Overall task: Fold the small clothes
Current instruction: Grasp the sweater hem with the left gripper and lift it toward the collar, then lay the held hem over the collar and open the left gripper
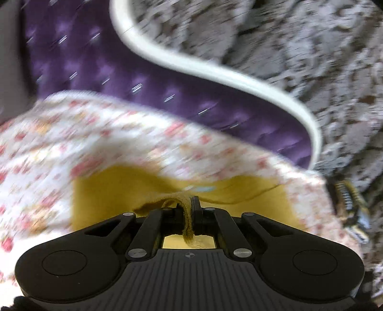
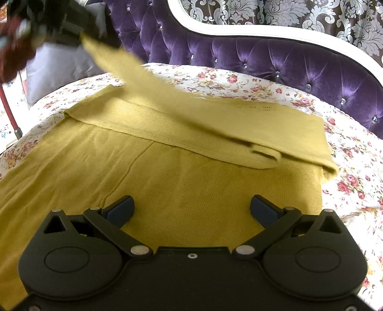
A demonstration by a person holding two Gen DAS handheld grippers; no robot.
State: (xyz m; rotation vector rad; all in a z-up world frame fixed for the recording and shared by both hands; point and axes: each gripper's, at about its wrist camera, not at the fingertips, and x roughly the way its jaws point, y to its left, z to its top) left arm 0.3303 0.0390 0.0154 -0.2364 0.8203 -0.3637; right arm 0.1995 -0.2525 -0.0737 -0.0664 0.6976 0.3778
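A mustard-yellow knit garment (image 2: pixel 167 181) lies spread on a floral bedsheet (image 2: pixel 354 153), its far edge folded over into a band. My left gripper (image 1: pixel 190 203) is shut on a strip of that yellow fabric (image 1: pixel 186 215), which hangs between its fingers. In the right wrist view the left gripper (image 2: pixel 79 33) shows blurred at the top left, holding a corner of the garment lifted off the bed. My right gripper (image 2: pixel 191 208) hovers low over the near part of the garment, its jaws wide apart with nothing between the pads.
A purple tufted headboard (image 2: pixel 275 59) with a white curved frame (image 2: pixel 239 33) rises behind the bed, and damask wallpaper (image 2: pixel 287 14) is beyond it. A grey pillow (image 2: pixel 55 69) and a red pole (image 2: pixel 9 110) stand at the left.
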